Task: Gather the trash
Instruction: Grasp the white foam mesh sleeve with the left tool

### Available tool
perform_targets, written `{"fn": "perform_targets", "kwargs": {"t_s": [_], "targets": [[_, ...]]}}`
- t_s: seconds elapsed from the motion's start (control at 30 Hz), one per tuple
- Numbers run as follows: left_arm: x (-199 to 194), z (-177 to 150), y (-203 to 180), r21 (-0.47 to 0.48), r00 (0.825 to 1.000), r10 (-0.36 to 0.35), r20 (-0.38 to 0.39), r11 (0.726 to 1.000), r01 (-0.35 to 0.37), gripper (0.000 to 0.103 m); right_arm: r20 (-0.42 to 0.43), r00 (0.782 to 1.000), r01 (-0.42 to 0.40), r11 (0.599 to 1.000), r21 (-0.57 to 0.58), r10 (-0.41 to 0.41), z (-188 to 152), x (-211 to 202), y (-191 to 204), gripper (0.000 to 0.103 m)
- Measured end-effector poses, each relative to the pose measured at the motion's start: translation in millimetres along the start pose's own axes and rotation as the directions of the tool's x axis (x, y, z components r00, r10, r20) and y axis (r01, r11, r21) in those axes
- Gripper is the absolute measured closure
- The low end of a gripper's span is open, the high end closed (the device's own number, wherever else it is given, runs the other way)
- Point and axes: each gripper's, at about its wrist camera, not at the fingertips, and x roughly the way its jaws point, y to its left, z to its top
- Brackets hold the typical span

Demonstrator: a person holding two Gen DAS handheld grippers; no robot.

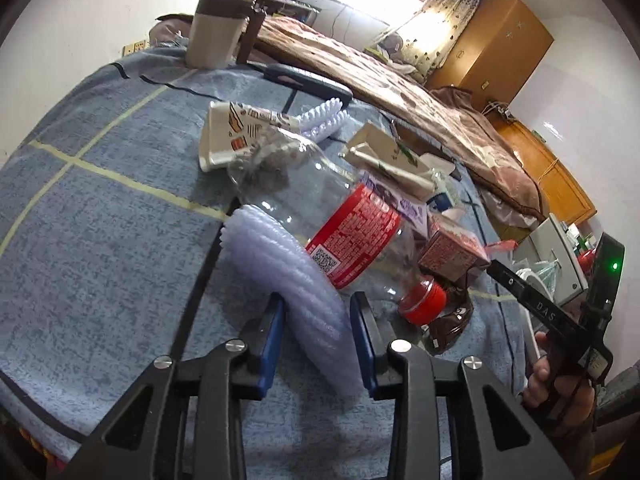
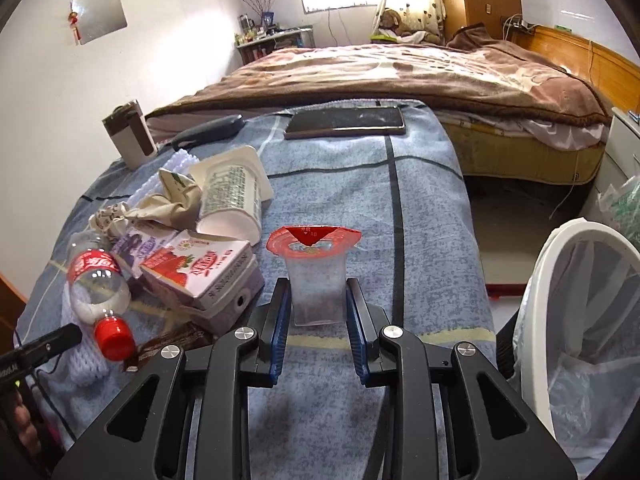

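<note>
Both hand-held grippers closed on trash.
Left hand-held gripper (image 1: 318,344) apparently clamps the white foam sleeve (image 1: 296,280); right hand-held gripper (image 2: 318,328) grips the clear jelly cup (image 2: 317,284) over the desk (image 2: 420,220).

Lying on the bench (image 2: 420,208) are one plastic bottle (image 2: 98,284), one strawberry carton (image 2: 204,272), one jelly cup (image 2: 316,276), one white yogurt tub (image 2: 232,196), two foam nets (image 1: 292,280) (image 1: 324,120), one phone (image 2: 344,122) and one mug (image 2: 130,136).

Left gripper (image 1: 318,344) fingers pinching white foam netting (image 1: 288,276) — clear bottle (image 1: 344,232) just beyond, blue cloth (image 1: 100,240)
</note>
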Motion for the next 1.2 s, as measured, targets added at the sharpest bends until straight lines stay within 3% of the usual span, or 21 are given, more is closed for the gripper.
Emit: {"fn": "perform_targets", "kwargs": {"t_s": [0.23, 0.5, 0.63, 0.7, 0.77, 0.93, 1.2], "targets": [[-16, 2, -7, 0.051, 0.999, 0.016, 0.037, 0.999, -0.017, 0.072, 0.033, 0.999, -0.017, 1.0, 0.011, 0.017, -2, -15, 1, 0.074], [-2, -6, 1, 0.015, 0.995, 0.1, -0.016, 0.995, -0.1, 0.071, 0.05, 0.998, -0.031, 1.0, 0.0, 0.031, -7, -27, 2, 0.074], [5, -5, 2, 0.008, 0.99, 0.142, -0.021, 0.99, -0.142, 0.053, 0.049, 0.998, -0.029, 1.0, -0.009, 0.03, -8, -28, 4, 0.074], [9, -5, 3, 0.007, 0.99, 0.14, -0.033, 0.99, -0.14, 0.053, 0.051, 0.998, -0.033, 0.999, -0.009, 0.034, -9, -30, 3, 0.074], [9, -4, -1, 0.032, 0.99, 0.136, -0.027, 0.99, -0.135, 0.072, 0.054, 0.998, -0.037, 0.999, -0.005, 0.037, -10, -32, 2, 0.074], [-1, -7, -9, 0.058, 0.993, 0.116, -0.004, 0.992, -0.116, 0.076, 0.06, 0.997, -0.041, 0.999, -0.004, 0.041, -12, -36, 0, 0.074], [-40, -2, -36, 0.131, 0.991, 0.091, 0.098, 0.986, -0.104, 0.076, 0.096, 0.994, -0.05, 0.999, 0.005, 0.05, -12, -56, -10, 0.074]]}}
